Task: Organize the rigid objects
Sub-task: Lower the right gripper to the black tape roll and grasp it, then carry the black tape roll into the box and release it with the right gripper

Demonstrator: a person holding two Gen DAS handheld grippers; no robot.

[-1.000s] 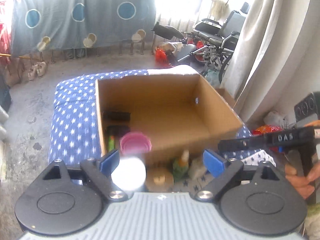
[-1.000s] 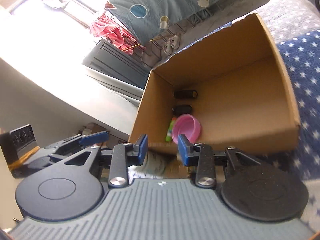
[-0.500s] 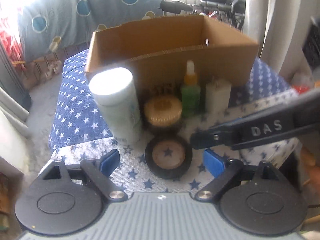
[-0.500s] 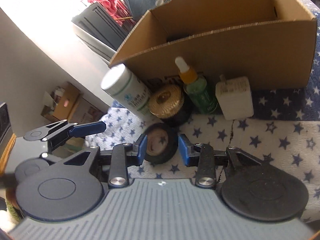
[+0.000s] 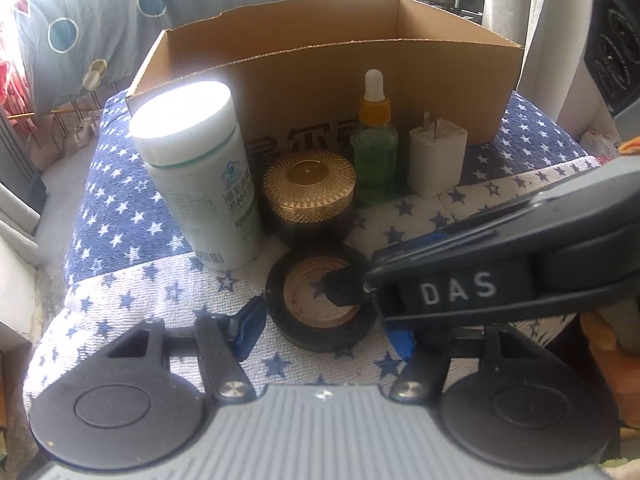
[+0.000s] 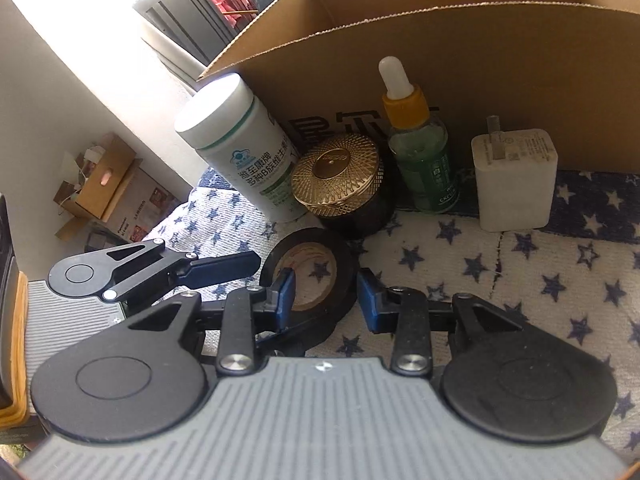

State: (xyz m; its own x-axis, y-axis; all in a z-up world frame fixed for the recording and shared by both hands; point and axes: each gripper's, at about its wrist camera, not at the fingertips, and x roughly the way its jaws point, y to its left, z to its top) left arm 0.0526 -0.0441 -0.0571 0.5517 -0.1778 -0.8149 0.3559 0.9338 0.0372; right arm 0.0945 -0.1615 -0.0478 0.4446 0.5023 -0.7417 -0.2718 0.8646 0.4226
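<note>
A black tape roll (image 5: 320, 300) (image 6: 308, 276) lies flat on the star-patterned cloth (image 5: 120, 200), in front of the cardboard box (image 5: 400, 72). My left gripper (image 5: 324, 332) straddles the whole roll. Its jaws are closing, and the blue pads (image 5: 248, 324) stand just beside the roll's outer sides. My right gripper (image 6: 326, 298) comes in from the right, with one finger (image 5: 348, 290) inside the roll's hole and the other outside its wall. A gap shows between those pads and the wall. The left gripper's finger (image 6: 224, 268) ends at the roll's left edge.
Along the box's front wall (image 6: 480, 60) stand a white bottle (image 5: 200, 176), a gold-lidded black jar (image 5: 308, 184), a green dropper bottle (image 5: 374, 152) and a white charger (image 5: 436, 160). The cloth's edge drops off on the left. Small boxes (image 6: 100, 184) sit on the floor.
Both grippers came down from over the open box to the tape roll in front of it. The left jaws narrowed around the roll. A right finger entered its hole.
</note>
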